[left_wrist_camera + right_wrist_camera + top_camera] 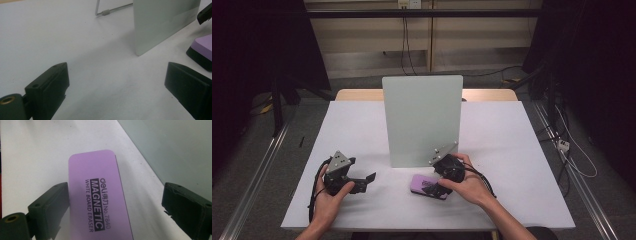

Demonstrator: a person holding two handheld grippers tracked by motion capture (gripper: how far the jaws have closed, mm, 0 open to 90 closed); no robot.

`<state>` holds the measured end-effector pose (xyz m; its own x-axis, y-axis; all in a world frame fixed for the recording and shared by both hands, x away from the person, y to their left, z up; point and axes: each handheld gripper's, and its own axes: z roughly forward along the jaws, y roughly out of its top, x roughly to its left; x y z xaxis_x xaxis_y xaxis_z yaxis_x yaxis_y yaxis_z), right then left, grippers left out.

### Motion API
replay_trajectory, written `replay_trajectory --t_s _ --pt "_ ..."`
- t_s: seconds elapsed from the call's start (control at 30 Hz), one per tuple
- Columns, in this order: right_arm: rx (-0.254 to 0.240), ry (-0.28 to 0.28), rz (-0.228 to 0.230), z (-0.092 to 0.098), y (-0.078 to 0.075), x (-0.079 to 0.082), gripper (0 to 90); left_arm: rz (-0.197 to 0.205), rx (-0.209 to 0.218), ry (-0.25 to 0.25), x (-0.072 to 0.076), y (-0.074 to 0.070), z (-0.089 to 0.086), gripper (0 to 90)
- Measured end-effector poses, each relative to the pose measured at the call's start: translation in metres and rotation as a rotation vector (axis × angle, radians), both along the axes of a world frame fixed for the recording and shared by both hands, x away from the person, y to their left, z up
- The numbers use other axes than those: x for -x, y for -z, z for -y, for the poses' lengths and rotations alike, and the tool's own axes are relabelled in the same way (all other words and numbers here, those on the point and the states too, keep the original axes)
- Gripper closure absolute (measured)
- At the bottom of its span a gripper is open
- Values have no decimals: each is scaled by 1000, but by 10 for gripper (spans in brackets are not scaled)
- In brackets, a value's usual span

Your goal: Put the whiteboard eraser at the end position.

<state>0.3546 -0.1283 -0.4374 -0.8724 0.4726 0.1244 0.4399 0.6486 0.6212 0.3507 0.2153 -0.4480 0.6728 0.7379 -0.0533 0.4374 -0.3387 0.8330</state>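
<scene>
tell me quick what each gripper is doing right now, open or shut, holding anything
Left gripper: open, holding nothing.
Right gripper: open over the eraser, not gripping it.

claws: black | plates: grey, 3-cornered, screwed | cables: black | forearms: sleeveless

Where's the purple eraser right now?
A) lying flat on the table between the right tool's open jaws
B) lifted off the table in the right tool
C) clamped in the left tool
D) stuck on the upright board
A: the eraser lies flat on the table just in front of the board, and the right tool has its jaws spread to either side of it, with a gap on the right side.
</scene>
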Motion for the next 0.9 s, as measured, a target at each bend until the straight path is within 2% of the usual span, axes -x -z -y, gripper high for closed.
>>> replay_trajectory --t_s 0.37,0.43,0.6,0.73,0.9 --pt "-31 17 17 4 -5 2 83 1 1 -3 0 0 0 57" --pt "-44 32 20 6 -6 2 86 0 8 -5 0 1 0 57" --pt "-43 91 37 14 -9 1 94 -2 -1 -6 -1 1 0 57" --pt "-54 158 76 20 -9 1 96 -1 0 -7 -1 1 1 56" --pt "-68 205 94 29 -9 3 96 -3 1 -7 -1 1 1 56"
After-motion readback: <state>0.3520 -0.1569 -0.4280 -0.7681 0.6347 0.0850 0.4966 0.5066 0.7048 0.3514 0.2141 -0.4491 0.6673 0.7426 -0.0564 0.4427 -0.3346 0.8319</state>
